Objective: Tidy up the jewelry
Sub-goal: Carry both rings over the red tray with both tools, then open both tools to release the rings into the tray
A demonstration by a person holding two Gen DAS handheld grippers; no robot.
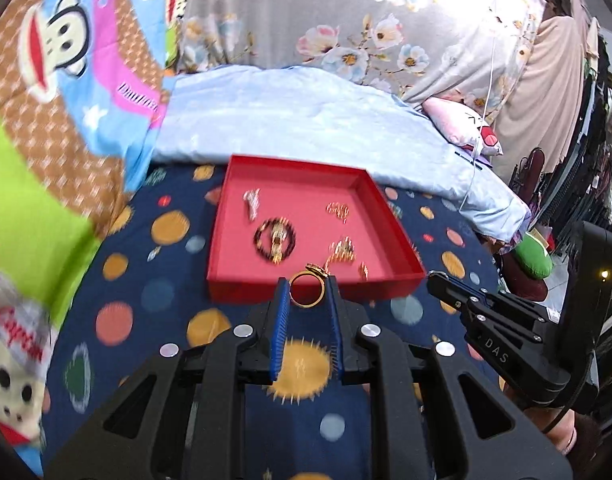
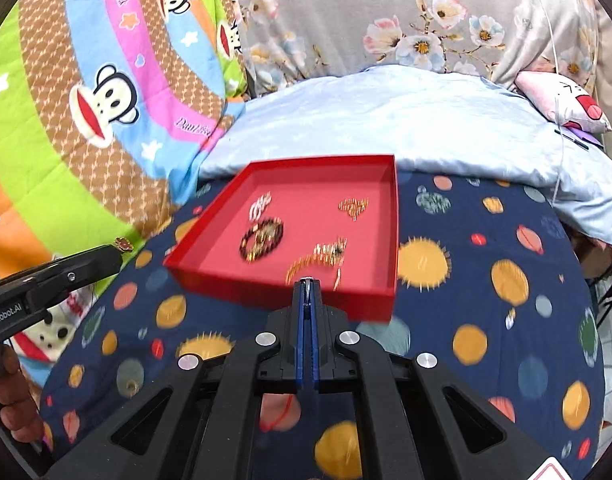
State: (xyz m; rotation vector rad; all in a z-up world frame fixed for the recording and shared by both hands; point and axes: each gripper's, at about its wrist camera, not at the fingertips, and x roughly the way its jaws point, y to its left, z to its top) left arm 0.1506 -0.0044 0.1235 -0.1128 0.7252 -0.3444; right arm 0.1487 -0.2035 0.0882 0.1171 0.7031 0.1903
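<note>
Both grippers were matte black frames with triangular cut-outs, 4 round silver bolts each and blue ribbed pads (image 1: 280, 320) — the left gripper (image 2: 117, 255) lettered "GenRobot.AI", the right gripper (image 1: 436, 278) "DAS", trailing a black cable.

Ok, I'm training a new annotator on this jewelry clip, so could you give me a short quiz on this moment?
1. True or false: the left tool grips a gold ring.
2. Where is the bead bracelet relative to the red tray? A inside it; B leaning on its rim; C outside it.
3. Fill in: the jaws of the right tool are ____ (open or shut).

Key: 1 true; 2 A; 3 shut.
</note>
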